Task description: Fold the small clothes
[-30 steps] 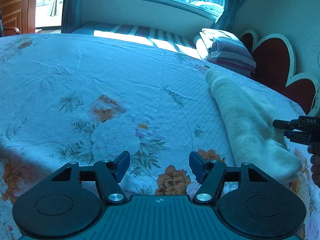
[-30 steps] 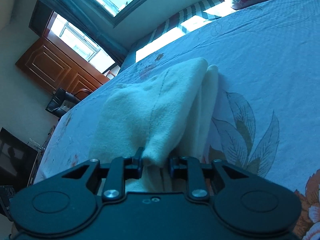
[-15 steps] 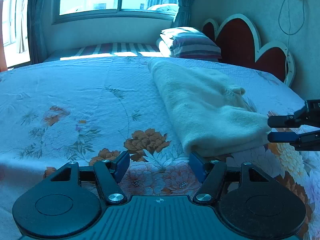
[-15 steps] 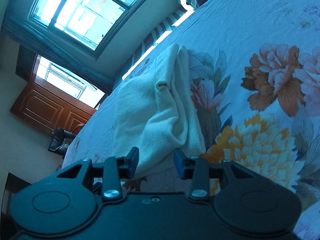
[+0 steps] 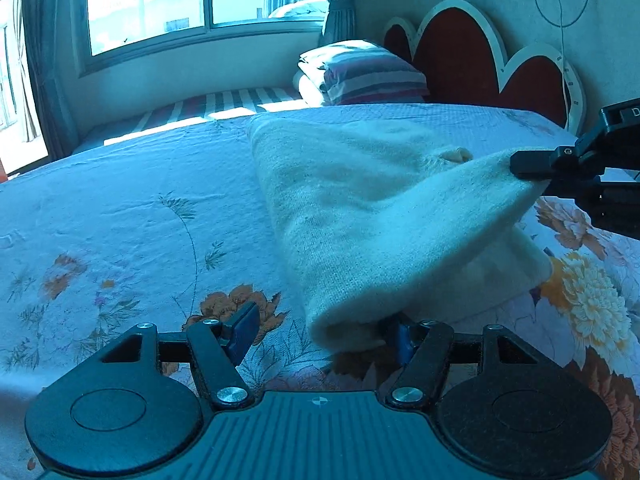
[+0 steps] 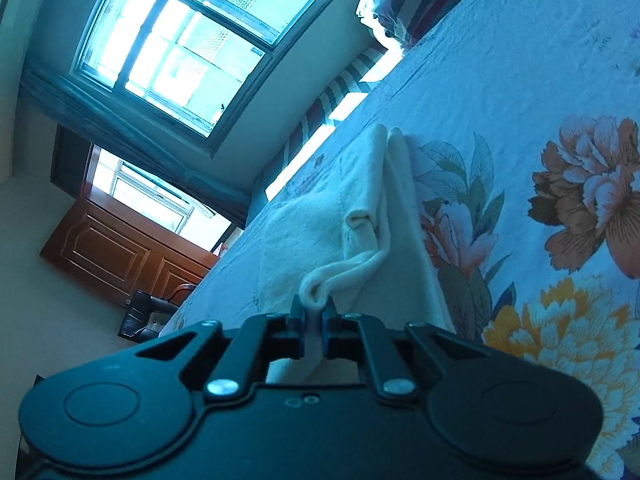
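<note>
Step in hand: taking hold of the near end of a cream knit garment (image 5: 372,216) ahead of another fold. The right gripper (image 6: 311,312), low centre of its own view and at the right edge of the left wrist view, has just clamped onto a pinched corner of the cloth, which stands up between its blue pads. The left gripper (image 5: 320,334) is spread wide; the rolled near edge of the garment sits between its fingers, resting against the right-hand one, not squeezed. By my reading, the next move calls for the left jaws to close on that edge, so both corners can be carried together toward the far end. The garment — soft, thick, already doubled lengthwise — lies on the floral bedspread (image 5: 120,208), centre-right of the left view, running toward the striped pillow (image 5: 368,76).
</note>
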A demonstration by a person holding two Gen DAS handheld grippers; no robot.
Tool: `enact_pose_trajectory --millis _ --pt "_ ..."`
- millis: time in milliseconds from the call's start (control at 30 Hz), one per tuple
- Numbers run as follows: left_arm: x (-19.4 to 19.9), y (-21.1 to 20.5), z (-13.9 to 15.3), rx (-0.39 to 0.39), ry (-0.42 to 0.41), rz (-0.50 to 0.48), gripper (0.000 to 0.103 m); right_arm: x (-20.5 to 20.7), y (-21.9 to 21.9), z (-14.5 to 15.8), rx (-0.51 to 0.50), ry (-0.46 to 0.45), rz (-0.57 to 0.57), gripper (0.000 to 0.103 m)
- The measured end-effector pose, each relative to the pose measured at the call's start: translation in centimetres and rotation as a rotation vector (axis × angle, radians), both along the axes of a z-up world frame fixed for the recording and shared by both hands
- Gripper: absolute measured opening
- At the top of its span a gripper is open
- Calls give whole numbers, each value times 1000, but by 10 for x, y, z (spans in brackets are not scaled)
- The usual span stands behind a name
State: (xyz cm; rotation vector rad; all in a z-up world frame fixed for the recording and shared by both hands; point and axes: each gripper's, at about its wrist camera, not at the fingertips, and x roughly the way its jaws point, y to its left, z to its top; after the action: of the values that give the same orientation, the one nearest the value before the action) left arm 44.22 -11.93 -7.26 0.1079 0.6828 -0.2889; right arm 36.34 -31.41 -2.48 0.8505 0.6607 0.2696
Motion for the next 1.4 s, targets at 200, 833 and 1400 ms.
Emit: enact_pose_trajectory --millis 200,833,1400 --pt "-12 24 -3 -38 -35 145 66 4 -9 -5 -24 -8 -19 7" --pt "-25 74 17 -161 -65 244 66 -26 -16 -15 -138 70 -47 15" --pt "16 67 16 -217 -18 101 66 -6 62 16 -732 -81 139 16"
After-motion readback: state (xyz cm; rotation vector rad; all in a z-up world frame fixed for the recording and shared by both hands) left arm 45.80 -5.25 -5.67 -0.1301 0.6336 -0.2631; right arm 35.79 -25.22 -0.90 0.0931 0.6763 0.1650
